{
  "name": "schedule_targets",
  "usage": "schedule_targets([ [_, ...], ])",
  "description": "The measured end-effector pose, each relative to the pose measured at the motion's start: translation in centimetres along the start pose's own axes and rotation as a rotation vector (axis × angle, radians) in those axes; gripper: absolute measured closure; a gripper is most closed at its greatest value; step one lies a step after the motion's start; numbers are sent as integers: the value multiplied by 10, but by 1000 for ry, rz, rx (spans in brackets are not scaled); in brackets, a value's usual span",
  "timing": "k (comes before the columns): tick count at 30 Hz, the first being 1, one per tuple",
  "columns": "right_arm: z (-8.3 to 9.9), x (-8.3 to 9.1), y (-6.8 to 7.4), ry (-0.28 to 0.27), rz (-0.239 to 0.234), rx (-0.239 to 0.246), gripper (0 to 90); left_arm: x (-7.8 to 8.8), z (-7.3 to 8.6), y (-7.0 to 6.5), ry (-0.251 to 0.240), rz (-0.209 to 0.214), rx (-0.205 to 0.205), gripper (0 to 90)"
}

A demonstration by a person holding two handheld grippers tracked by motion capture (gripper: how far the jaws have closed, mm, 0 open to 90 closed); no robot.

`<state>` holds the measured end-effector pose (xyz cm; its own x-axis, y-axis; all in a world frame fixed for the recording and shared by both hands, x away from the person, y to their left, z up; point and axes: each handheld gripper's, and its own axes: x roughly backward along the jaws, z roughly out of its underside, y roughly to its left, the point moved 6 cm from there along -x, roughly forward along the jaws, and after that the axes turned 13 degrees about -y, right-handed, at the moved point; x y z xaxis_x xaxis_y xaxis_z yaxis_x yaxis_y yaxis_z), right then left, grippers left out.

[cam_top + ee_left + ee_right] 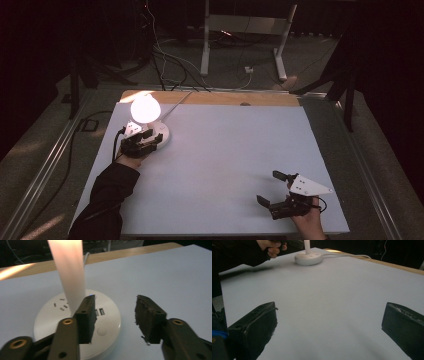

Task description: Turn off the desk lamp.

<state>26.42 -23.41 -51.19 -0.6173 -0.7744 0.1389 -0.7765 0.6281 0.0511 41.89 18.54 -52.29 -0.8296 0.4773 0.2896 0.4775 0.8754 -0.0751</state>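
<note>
At the near right of the white table (225, 165), we hold the right gripper (275, 191) low over bare surface, its 2 jaws spread wide with nothing between them, well apart from the work.

Farther off at the left, our left gripper (113, 315) sits over the near right edge of the round white socket hub (50, 315). Its 2 jaws stand partly apart, pinching nothing: 1 jaw hangs above the hub's top, just beside the USB ports (99, 312), while the other hangs over bare table to the hub's right. The glowing lamp stem (71, 275) rises from the hub just left of the first jaw, close to it, though we cannot tell whether they touch. From the high view the lit bulb (145, 108) stands above the hub at the far left of the table, with the white cable (172, 106) running off toward the far edge.

We judge the hub to be light, stiff, smooth plastic that could skate on the table under a sideways push; its cable will tug back. The lamp looks fragile, possibly warm, and is merely plugged in, so we would take the stem low, near its foot, and squeeze gently
</note>
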Motion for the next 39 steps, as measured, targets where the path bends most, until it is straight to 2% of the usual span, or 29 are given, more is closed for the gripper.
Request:
schedule_targets([
  [7, 0, 0, 0, -1, 1, -4, 0, -1, 7, 8, 40, -39, -26, 740],
  [11, 0, 0, 0, 0, 0, -4, 0, -1, 8, 9, 36, -25, -5, 810],
  [14, 0, 0, 0, 0, 0, -4, 0, -1, 9, 10, 39, -24, -15, 840],
  [15, 0, 0, 0, 0, 1, -4, 0, -2, 10, 9, 46, -7, -4, 865],
  [22, 0, 0, 0, 0, 0, -3, 0, -4, 13, 8, 60, 18, -2, 900],
  [24, 0, 0, 0, 1, 0, -3, 0, -5, 14, 8, 65, 8, -15, 900],
  [29, 0, 0, 0, 0, 3, 2, 0, -7, 16, 9, 74, 11, -7, 900],
  [34, 0, 1, -1, 1, 4, 1, 0, -9, 18, 8, 84, 5, -22, 900],
  [39, 0, 1, -1, 1, 3, 0, 0, -9, 17, 9, 82, 5, -17, 900],
])
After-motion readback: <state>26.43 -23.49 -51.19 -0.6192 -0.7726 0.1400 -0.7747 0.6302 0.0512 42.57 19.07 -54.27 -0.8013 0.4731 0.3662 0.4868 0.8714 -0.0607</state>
